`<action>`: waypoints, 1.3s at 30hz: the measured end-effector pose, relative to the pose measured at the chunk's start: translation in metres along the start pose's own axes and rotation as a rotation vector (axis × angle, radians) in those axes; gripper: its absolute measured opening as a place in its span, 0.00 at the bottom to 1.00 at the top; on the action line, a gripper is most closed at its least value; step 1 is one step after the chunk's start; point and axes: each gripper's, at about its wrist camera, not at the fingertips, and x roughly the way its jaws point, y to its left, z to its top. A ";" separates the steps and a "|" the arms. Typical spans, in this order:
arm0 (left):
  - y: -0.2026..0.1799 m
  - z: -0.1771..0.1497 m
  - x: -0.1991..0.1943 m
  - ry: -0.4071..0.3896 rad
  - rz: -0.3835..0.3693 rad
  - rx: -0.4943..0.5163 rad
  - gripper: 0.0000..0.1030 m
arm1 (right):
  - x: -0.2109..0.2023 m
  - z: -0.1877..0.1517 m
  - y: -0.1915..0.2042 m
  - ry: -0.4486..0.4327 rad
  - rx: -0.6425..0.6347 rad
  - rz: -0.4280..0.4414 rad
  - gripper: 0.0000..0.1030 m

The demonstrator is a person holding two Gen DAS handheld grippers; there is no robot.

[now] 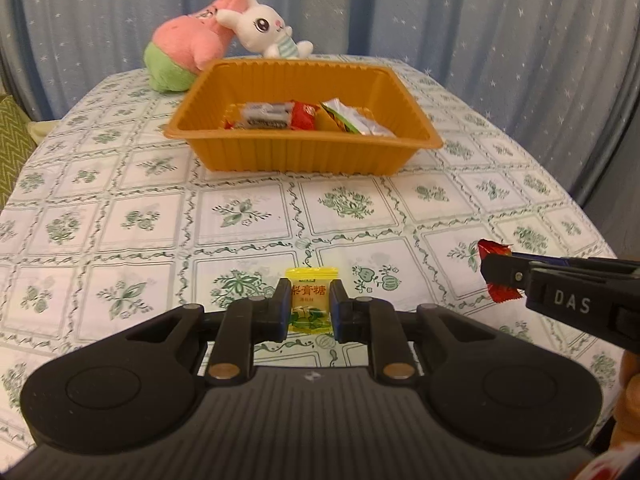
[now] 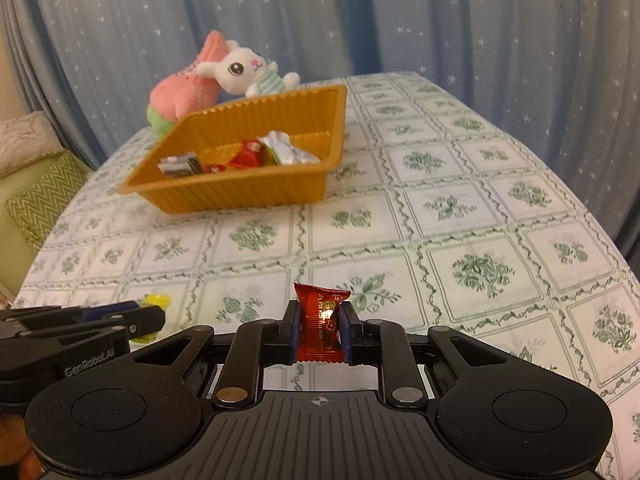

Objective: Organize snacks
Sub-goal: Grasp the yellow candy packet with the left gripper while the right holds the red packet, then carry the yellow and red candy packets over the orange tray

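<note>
My left gripper (image 1: 311, 309) is shut on a yellow candy packet (image 1: 311, 300) with red characters, held above the tablecloth. My right gripper (image 2: 319, 326) is shut on a red candy wrapper (image 2: 320, 326). That right gripper (image 1: 500, 270) shows at the right edge of the left wrist view with the red wrapper (image 1: 494, 249) poking out of it. In the right wrist view the left gripper (image 2: 156, 316) comes in low at the left, a bit of the yellow packet (image 2: 156, 301) showing past its tip. An orange ribbed tray (image 1: 304, 156) (image 2: 240, 196) further back holds several wrapped snacks.
A pink and green plush (image 1: 188, 48) and a white rabbit plush (image 1: 268, 28) lean behind the tray. The table wears a white cloth with green flower squares (image 1: 248, 216). A blue star curtain (image 1: 480, 12) hangs behind. A green zigzag cushion (image 2: 44, 196) sits off the left edge.
</note>
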 end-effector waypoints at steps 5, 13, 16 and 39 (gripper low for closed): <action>0.003 0.005 -0.021 -0.025 0.004 -0.023 0.17 | -0.013 0.006 0.007 -0.026 -0.011 0.011 0.19; 0.005 0.012 -0.044 -0.058 0.013 -0.033 0.17 | -0.032 0.011 0.014 -0.054 -0.025 0.021 0.19; 0.005 0.014 -0.050 -0.065 0.015 -0.036 0.17 | -0.037 0.012 0.015 -0.062 -0.032 0.023 0.20; 0.012 0.045 -0.059 -0.110 -0.003 -0.036 0.17 | -0.043 0.039 0.021 -0.082 -0.065 0.034 0.20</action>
